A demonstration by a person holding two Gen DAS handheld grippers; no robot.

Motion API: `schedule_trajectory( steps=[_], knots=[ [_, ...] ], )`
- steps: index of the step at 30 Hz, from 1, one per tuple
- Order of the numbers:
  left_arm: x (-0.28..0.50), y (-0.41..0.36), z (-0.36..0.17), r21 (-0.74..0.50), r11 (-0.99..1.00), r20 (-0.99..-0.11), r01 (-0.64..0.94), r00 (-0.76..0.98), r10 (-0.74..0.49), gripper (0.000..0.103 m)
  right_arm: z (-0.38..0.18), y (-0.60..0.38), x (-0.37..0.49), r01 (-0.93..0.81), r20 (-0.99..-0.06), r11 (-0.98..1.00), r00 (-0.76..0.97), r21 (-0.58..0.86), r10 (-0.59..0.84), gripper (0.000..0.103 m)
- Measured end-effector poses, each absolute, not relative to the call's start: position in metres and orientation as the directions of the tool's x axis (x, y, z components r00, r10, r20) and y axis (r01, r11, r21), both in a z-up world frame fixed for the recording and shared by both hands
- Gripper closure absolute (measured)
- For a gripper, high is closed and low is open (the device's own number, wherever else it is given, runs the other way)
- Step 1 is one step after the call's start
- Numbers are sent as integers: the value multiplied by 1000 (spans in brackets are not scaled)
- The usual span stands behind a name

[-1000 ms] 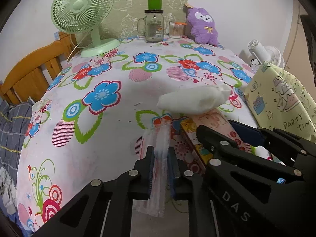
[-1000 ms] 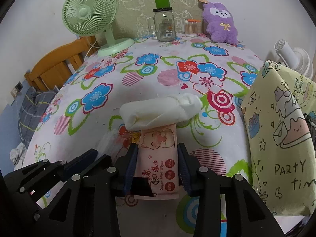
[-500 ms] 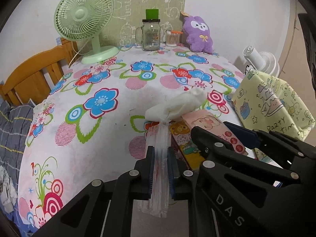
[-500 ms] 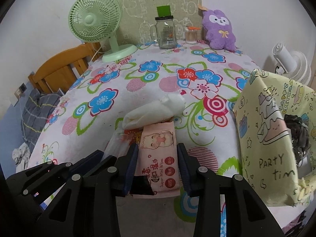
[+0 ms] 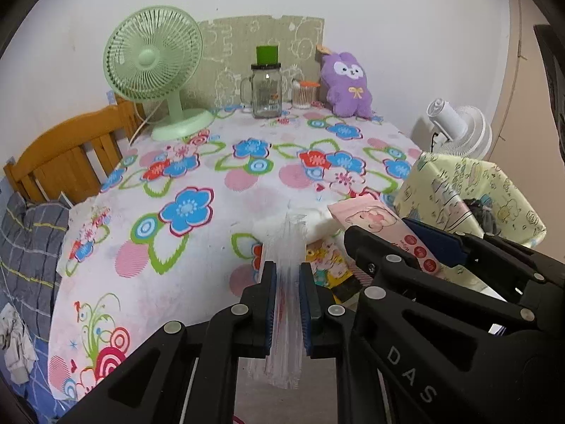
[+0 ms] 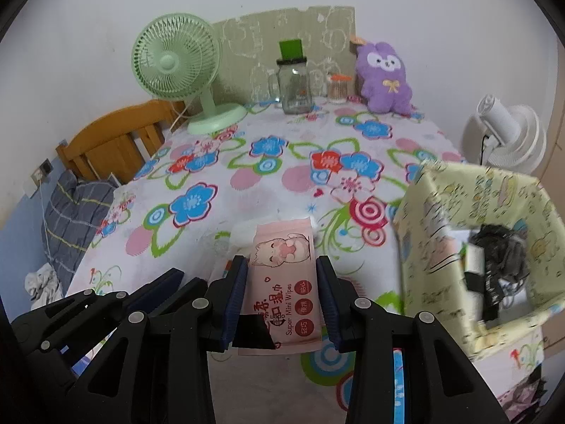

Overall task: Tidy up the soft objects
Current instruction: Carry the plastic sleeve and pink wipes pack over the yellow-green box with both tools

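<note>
My left gripper point(image 5: 286, 268) is shut on a clear plastic packet point(image 5: 287, 240) with red print, held off the floral table point(image 5: 197, 254). My right gripper point(image 6: 282, 263) is shut on a pink pack of mini wipes point(image 6: 286, 304), close beside the left gripper point(image 6: 183, 281). In the left wrist view the wipes pack point(image 5: 374, 221) and right gripper point(image 5: 392, 236) show at right. A white soft roll point(image 5: 317, 224) lies on the table behind both packs, partly hidden. A yellow cartoon packet point(image 5: 328, 268) lies below them. A purple plush point(image 5: 348, 84) sits at the far edge.
A pale yellow fabric box point(image 6: 441, 212) stands at the right with dark items point(image 6: 501, 247) inside. At the back are a green fan point(image 5: 155, 56), a glass jar point(image 5: 266, 92) and a swab jar point(image 5: 304, 95). A white fan point(image 5: 459, 134) stands right, a wooden frame point(image 5: 63, 155) left.
Both grippers have risen with their packs still held. The white roll and table now look farther below, and the inside of the yellow box has come into view.
</note>
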State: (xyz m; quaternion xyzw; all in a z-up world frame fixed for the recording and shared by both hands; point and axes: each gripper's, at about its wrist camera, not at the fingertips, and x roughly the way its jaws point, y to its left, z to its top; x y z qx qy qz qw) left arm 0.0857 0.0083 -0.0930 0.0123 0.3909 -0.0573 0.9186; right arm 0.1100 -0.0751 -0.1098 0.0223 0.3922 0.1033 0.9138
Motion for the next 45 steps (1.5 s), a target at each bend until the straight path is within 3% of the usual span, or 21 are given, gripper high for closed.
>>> schedule_trajectory(
  steps=[21, 45],
  knots=[
    [76, -20, -35, -20, 988, -637, 151, 760, -129, 93, -46, -105, 96, -165, -631, 982, 754, 93, 186, 60],
    [88, -71, -23, -28, 980, -605, 198, 777, -174, 93, -26, -154, 100, -123, -598, 990, 789, 71, 141, 60]
  ],
)
